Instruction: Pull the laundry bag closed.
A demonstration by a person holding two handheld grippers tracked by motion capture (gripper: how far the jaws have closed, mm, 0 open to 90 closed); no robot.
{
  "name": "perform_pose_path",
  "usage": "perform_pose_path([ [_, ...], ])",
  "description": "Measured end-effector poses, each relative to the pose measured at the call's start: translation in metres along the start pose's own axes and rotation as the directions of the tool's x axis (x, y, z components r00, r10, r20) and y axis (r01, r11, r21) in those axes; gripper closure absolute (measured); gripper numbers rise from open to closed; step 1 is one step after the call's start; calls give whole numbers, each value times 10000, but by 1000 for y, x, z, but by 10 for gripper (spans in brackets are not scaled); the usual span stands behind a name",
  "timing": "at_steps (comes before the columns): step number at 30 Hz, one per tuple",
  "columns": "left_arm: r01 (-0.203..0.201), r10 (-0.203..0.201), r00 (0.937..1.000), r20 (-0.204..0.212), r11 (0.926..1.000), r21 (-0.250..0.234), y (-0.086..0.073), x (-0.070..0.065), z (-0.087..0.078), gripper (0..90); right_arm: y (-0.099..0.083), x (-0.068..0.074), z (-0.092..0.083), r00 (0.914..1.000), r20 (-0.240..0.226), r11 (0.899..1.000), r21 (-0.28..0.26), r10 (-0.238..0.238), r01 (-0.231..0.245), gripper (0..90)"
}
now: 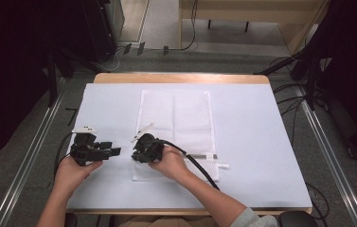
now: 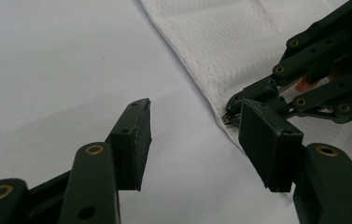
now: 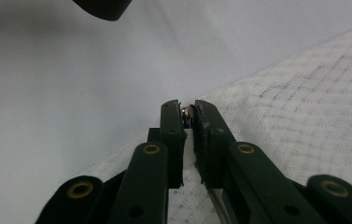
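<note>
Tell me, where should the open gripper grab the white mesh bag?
Probably the bag's near left edge, just beside the right gripper, coming in low from the left. The bag lies flat on the table, so only a thin edge offers a pinch. The right gripper is shut on something small there; the left gripper already faces that edge, open.
</note>
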State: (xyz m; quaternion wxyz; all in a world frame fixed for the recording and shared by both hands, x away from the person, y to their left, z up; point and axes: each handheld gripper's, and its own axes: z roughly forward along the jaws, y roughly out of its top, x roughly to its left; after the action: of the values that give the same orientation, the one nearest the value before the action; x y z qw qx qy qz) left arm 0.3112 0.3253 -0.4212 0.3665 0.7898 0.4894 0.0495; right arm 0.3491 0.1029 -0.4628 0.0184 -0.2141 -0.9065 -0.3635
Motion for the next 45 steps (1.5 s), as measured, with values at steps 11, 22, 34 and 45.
perform_pose_path([
  [11,-148,149,9994,301,9999,-16,2,-1,6,443,5,-5,-14,9998,125,9995,-257,-185,188,886],
  [22,-616,609,9947,828,9981,54,4,-8,17,433,19,-8,-29,9985,188,9979,-379,-514,520,885],
  [34,-910,805,9859,1464,9937,662,8,-17,35,492,25,-9,-43,9985,-404,9961,-811,-376,342,885],
  [45,-1448,1252,9792,1596,9825,1174,10,-21,44,696,23,-5,-41,9946,-860,9971,-545,-575,529,885],
])
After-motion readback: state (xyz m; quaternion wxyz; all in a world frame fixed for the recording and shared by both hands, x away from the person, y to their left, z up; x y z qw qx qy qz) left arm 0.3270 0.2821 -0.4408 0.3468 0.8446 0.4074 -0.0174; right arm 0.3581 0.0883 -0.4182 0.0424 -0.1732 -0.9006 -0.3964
